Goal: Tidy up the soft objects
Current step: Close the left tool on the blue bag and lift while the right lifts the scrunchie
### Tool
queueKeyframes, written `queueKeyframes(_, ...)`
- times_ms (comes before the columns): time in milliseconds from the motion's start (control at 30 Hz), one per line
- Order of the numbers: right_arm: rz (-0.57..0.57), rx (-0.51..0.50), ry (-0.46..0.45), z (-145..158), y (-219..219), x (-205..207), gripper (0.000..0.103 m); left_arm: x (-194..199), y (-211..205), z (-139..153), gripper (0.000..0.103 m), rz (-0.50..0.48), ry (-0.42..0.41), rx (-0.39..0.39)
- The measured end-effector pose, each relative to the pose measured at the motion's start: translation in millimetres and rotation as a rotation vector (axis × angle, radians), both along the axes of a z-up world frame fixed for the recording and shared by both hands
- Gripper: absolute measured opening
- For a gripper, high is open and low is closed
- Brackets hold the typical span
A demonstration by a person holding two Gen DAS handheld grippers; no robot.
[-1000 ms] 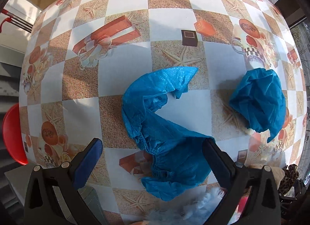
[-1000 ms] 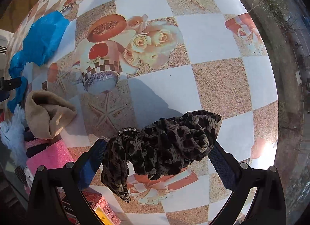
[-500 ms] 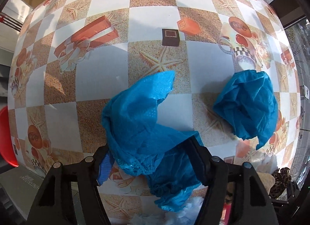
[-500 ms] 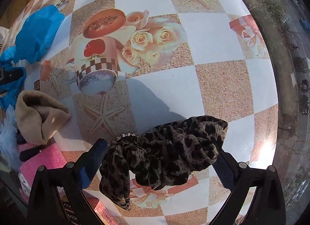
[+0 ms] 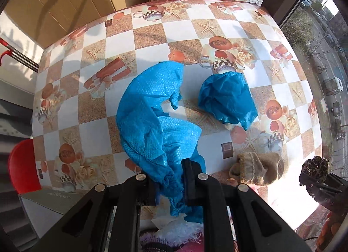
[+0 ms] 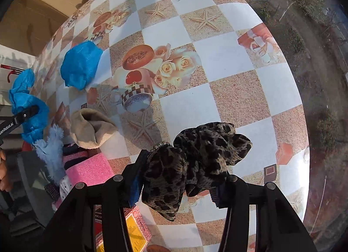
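Note:
My left gripper point(image 5: 171, 182) is shut on a blue plastic shoe cover point(image 5: 152, 117) and holds it raised, its far end draping toward the table. The cover also shows in the right wrist view point(image 6: 26, 104). A second, crumpled blue shoe cover point(image 5: 226, 97) lies on the table to its right, also seen in the right wrist view point(image 6: 80, 67). My right gripper point(image 6: 178, 182) is shut on a leopard-print scrunchie point(image 6: 195, 160), held above the table. A beige sock point(image 5: 256, 169) lies at the near edge, also in the right wrist view point(image 6: 91, 128).
The table point(image 5: 152, 30) has a checkered printed cloth. A fluffy light-blue item point(image 6: 52, 152), a pink foam piece point(image 6: 87, 169) and a yellow-red box point(image 6: 134, 228) crowd the near edge. A red stool point(image 5: 21, 165) stands left. Cardboard point(image 5: 65, 2) and a window point(image 5: 315, 13) are behind.
My left gripper has closed on the blue shoe cover and lifted it back from the table. My right gripper has closed on the leopard scrunchie and raised it.

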State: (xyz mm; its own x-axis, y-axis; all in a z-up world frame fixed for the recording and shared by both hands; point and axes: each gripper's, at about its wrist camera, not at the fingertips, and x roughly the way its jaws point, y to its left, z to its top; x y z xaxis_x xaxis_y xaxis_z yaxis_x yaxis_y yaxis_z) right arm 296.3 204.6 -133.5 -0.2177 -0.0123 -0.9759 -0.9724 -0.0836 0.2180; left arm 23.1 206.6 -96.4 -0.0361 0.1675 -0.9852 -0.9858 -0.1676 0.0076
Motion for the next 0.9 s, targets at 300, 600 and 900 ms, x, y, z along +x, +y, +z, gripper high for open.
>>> queueKeyframes(300,0.017,-0.002,0.029,24.1,-27.8,9.9,0.051,5.6,-79.7,43.2,0.016,-0.012,-0.008,0.005)
queueKeyframes(600,0.063,-0.009,-0.013,39.1,-94.5,15.2,0.051,33.8,-161.2,61.8,0.016,-0.092,-0.019,0.008)
queueKeyframes(900,0.086,-0.071,-0.057,47.1,-180.9,-3.7,0.051,28.6,-231.3,73.0,0.016,-0.126,-0.073,0.068)
